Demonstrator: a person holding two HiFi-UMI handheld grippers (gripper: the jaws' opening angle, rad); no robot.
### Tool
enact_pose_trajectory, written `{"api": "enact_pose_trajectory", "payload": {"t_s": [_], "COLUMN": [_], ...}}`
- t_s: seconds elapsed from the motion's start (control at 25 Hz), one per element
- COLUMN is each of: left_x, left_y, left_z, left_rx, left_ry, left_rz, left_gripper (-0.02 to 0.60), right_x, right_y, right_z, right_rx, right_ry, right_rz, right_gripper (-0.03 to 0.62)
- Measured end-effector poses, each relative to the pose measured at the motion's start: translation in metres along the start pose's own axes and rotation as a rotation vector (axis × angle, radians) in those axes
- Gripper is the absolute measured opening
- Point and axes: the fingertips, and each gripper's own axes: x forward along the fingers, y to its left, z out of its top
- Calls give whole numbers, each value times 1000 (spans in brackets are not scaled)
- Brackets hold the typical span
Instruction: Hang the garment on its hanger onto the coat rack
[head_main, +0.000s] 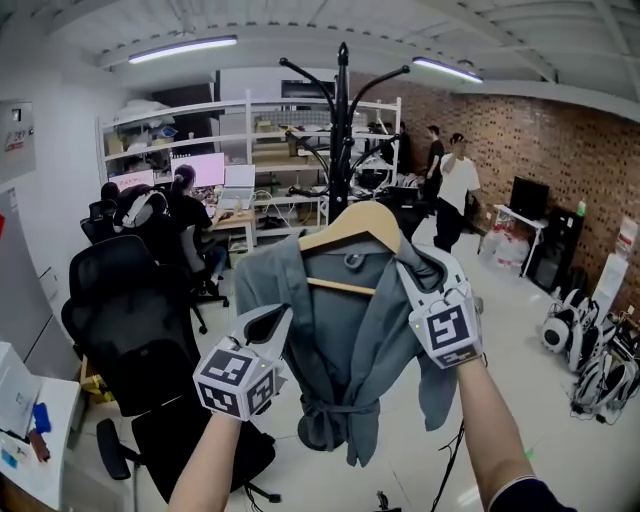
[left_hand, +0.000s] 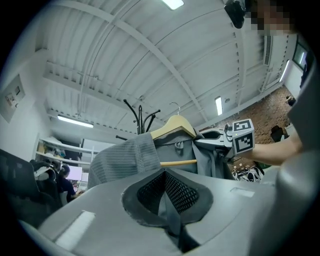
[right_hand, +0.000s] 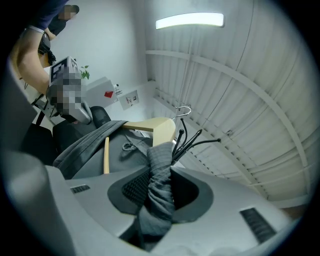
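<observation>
L gripper (head_main: 268, 322) & R gripper (head_main: 415, 275) each pinch garment (head_main: 345, 340) cloth at the shoulders, not the hanger (head_main: 352, 225). Hanger likely rides loose, so hook (right_hand: 184, 110) can swing & miss rack (head_main: 342, 120). If you tilt, garment may slide off.

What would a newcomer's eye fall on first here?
A grey garment on a wooden hanger is held up at the centre. The left gripper and the right gripper each pinch one of its shoulders. Just behind it rises a black coat rack.
</observation>
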Motion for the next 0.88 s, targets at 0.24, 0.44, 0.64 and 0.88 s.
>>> {"api": "enact_pose_trajectory", "payload": {"t_s": [0.24,0.44,0.64,0.88], "left_x": [49,76,80,75], "left_y": [-13,-11,5,30], "left_z": [10,16,10,-17], "left_rx": [1,8,9,-10], "left_ry": [-24,-23,-1,46], "left_rz": [-28,-14,22,74], "left_gripper": [2,2,2,2], "right_x": [34,77,117,151], "right_y": [-48,-69,-59,-17], "right_z": [-14,-16,-33,-79], "right_rx": [5,-5,12,57], "right_ry": [5,0,11,62], "right_rz": [22,57,99,160], "right_gripper": [120,120,120,120]}}
